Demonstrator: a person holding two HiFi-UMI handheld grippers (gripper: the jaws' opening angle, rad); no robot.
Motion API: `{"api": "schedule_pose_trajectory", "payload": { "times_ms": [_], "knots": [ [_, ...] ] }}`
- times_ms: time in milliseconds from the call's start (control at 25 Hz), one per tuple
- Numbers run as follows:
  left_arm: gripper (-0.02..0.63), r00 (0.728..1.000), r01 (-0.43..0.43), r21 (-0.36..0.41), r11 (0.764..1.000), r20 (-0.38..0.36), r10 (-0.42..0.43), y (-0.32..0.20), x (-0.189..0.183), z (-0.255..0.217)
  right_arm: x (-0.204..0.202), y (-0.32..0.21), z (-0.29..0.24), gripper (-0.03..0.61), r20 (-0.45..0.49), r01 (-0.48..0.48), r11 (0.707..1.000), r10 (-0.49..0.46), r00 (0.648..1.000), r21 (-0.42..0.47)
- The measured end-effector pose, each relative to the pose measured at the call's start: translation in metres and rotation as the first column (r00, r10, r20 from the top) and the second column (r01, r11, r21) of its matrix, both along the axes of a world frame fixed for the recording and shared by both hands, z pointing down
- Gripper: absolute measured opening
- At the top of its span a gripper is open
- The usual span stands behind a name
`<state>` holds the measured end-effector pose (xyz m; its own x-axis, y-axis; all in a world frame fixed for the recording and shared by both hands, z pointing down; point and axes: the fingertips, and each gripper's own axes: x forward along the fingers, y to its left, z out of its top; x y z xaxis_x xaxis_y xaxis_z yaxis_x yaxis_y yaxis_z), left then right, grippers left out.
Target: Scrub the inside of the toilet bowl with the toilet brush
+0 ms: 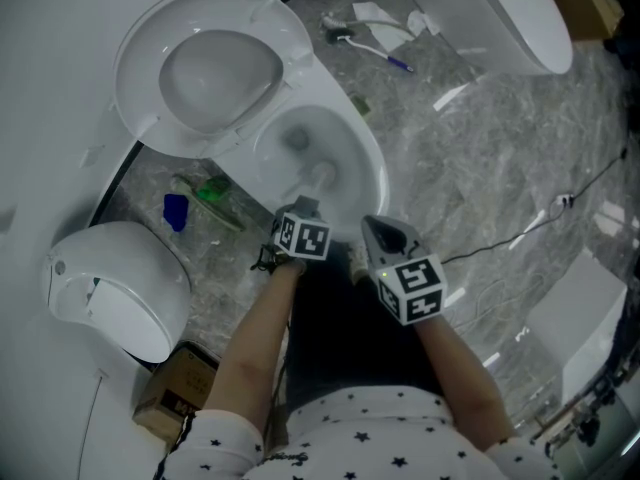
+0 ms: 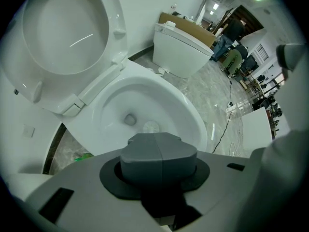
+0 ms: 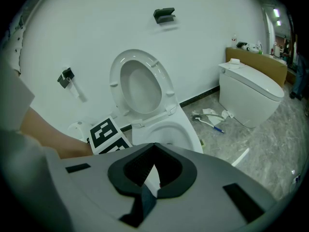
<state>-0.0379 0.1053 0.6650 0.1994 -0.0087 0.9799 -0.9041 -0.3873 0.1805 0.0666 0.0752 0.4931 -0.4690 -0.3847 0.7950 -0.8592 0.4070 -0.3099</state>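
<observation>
The white toilet bowl [image 1: 368, 163] stands open, its seat and lid [image 1: 205, 63] tipped up against the wall. My left gripper [image 1: 304, 208] hangs over the bowl's near rim with its jaws pressed together; a white toilet brush [image 1: 320, 177] runs from them down into the bowl. In the left gripper view the closed gripper [image 2: 158, 151] hides the handle, and the round brush head [image 2: 150, 127] shows beside the drain [image 2: 129, 119]. My right gripper [image 1: 382, 232] is just right of the left one, in front of the rim. Its jaws [image 3: 153, 166] are parted and hold nothing.
A second toilet [image 1: 500, 13] stands at the back right, with a small brush and paper scraps [image 1: 375, 38] on the floor. At the left are a white domed cover [image 1: 115, 288], a cardboard box [image 1: 180, 388], and blue [image 1: 176, 211] and green [image 1: 212, 190] items. A cable [image 1: 520, 233] crosses the marble floor.
</observation>
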Motion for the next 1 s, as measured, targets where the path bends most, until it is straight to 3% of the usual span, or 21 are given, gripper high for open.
{"api": "schedule_pose_trajectory", "payload": {
  "times_ms": [1000],
  "knots": [
    [0.155,0.999,0.042,0.046,0.998,-0.036,-0.04,-0.043,0.011,-0.004,0.0,0.001,0.002,0.0,-0.003,0.003,1.0,-0.003,1.0,-0.008]
  ]
}}
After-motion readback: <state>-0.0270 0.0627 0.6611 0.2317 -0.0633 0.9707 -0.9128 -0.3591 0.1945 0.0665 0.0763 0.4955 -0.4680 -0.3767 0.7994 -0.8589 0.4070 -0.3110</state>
